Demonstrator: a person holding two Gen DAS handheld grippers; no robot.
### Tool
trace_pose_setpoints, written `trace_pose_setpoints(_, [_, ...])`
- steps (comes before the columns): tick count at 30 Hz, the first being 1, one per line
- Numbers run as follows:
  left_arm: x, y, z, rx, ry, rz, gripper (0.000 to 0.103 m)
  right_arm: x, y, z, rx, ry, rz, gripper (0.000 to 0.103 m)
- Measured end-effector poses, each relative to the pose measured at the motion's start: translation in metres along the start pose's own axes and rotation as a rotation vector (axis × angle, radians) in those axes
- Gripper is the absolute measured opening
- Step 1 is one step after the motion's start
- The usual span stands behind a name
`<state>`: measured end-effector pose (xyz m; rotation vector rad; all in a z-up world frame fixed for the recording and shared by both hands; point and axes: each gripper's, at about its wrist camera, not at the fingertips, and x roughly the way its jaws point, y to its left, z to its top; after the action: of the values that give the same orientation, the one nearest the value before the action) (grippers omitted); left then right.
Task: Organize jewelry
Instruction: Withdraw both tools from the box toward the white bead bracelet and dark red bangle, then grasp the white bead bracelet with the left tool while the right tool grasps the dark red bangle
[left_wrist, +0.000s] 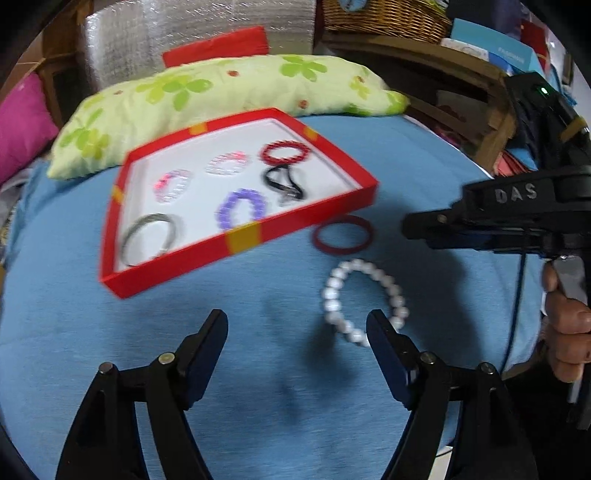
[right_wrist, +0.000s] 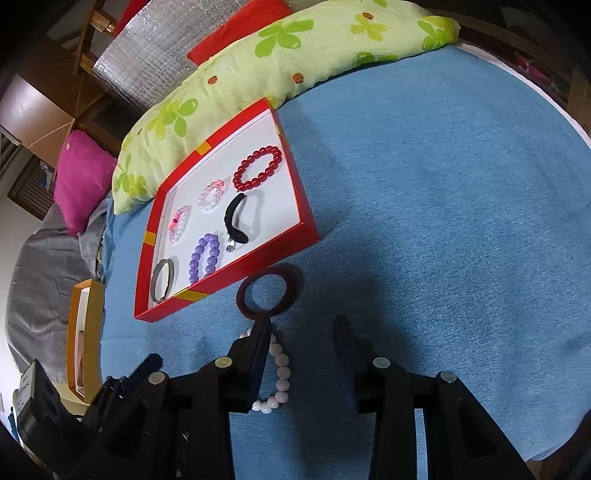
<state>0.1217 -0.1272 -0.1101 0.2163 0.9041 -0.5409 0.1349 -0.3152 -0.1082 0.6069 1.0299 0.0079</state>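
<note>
With six pieces already in the red tray (right_wrist: 308, 218), both grippers hover, jaws apart and empty, over the dark red bangle (right_wrist: 267, 291) and white bead bracelet (left_wrist: 364, 301) on the blue bed; next likely pinching the bangle's rim.

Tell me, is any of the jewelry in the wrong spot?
Yes. The dark red bangle and the white bead bracelet lie on the blue cloth, outside the red tray where the other bracelets sit.
</note>
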Motion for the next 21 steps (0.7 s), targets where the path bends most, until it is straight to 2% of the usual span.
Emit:
trace_pose_setpoints(8, [0.027, -0.018, 0.003, -0.057, 0.047, -0.065, 0.080, -0.005, -0.010, 0.003, 0.029, -0.020, -0.012, 0.038])
trace_pose_setpoints(15, [0.033, -0.029, 0.000, -0.020, 0.005, -0.022, 0.080, -0.004, -0.007, 0.003, 0.032, -0.032, -0.009, 0.038])
trace_pose_setpoints(18, [0.030, -0.022, -0.001, -0.028, 0.003, -0.019, 0.068, -0.001, -0.002, 0.003, 0.023, -0.034, -0.009, 0.038])
trace_pose_setpoints(20, [0.027, -0.014, -0.002, -0.036, 0.004, -0.014, 0.052, 0.001, 0.000, 0.002, 0.019, -0.034, -0.005, 0.038])
trace_pose_setpoints(21, [0.025, -0.009, -0.002, -0.047, 0.008, -0.020, 0.051, 0.003, 0.001, 0.003, 0.018, -0.035, -0.001, 0.038])
